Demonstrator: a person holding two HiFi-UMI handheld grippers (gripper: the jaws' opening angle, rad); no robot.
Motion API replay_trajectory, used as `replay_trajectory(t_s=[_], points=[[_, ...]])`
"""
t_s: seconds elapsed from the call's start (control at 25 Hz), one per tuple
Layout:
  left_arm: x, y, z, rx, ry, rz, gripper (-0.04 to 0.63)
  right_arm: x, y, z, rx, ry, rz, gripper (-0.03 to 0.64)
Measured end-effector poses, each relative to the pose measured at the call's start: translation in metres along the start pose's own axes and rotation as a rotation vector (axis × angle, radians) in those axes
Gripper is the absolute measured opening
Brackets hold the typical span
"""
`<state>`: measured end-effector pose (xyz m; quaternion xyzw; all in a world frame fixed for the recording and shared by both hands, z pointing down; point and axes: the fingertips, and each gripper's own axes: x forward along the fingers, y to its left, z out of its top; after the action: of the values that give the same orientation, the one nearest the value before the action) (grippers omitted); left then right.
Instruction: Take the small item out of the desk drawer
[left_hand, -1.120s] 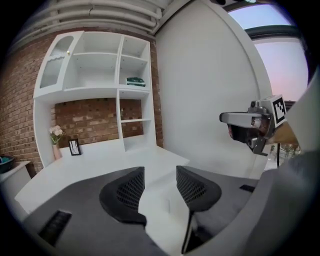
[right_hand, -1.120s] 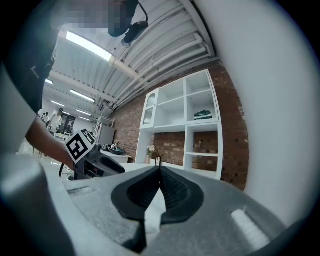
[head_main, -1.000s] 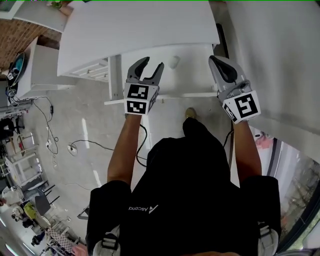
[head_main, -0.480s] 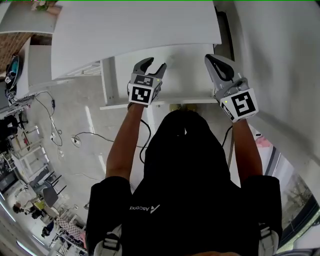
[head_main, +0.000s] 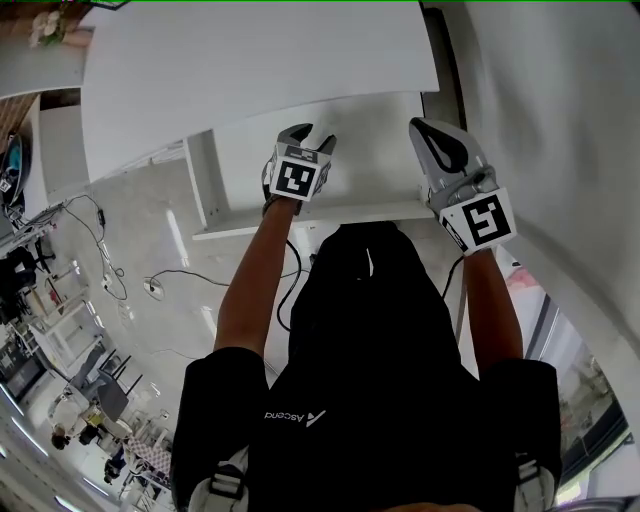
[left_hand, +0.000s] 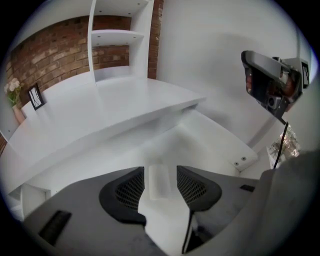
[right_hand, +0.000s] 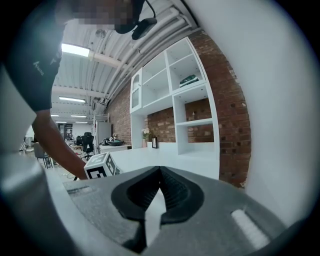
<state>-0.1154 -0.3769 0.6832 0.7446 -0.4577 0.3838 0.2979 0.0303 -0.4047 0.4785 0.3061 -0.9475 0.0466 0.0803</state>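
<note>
**A:** How are the fingers (left_hand: 127, 192) of the left gripper (head_main: 313, 138) set?

**B:** They are held apart, and a small white rectangular block (left_hand: 159, 181) is framed between them. A narrow gap is seen on each side of it, so it is judged not yet clamped.

**A:** And the right gripper (right_hand: 160, 174)?

**B:** Its fingers are pressed together and nothing is held. It is raised at the drawer's right end and pointed toward white shelves (right_hand: 192, 107) and a brick wall (right_hand: 227, 125).

**A:** Where is the block lying?

**B:** It is laid flat on the floor of the open white drawer (left_hand: 210, 142), which is pulled out under the white table (head_main: 260, 60). In the head view it is hidden by the left gripper.

**A:** What could go wrong from here?

**B:** The block is low and flat, and its colour is hardly told from the drawer floor. If the fingers are closed too high, it may be missed. If they are closed off-centre, it may be nudged by one finger and slid deeper under the table top. Should it be pinched only by its upper edge, it could be dropped during the lift. The drawer is overhung by the table's front edge, so that edge may be struck if the left gripper is raised straight up rather than drawn back first.
</note>
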Motion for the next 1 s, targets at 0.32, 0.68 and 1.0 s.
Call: replay_trajectory(t_s=[0.32,0.68,1.0], points=[[0.048,0.004,-0.024,0.002,0.112,-0.005,0.204,0.004,-0.007,-0.025,0.033,0.038,-0.013,0.0],[0.068,0.007,-0.038,-0.001,0.162,-0.027,0.204,0.011,-0.015,-0.039,0.04,0.05,-0.025,0.0],[0.058,0.007,-0.028,-0.002,0.128,-0.031,0.183,0.012,-0.013,-0.038,0.044,0.048,-0.03,0.0]])
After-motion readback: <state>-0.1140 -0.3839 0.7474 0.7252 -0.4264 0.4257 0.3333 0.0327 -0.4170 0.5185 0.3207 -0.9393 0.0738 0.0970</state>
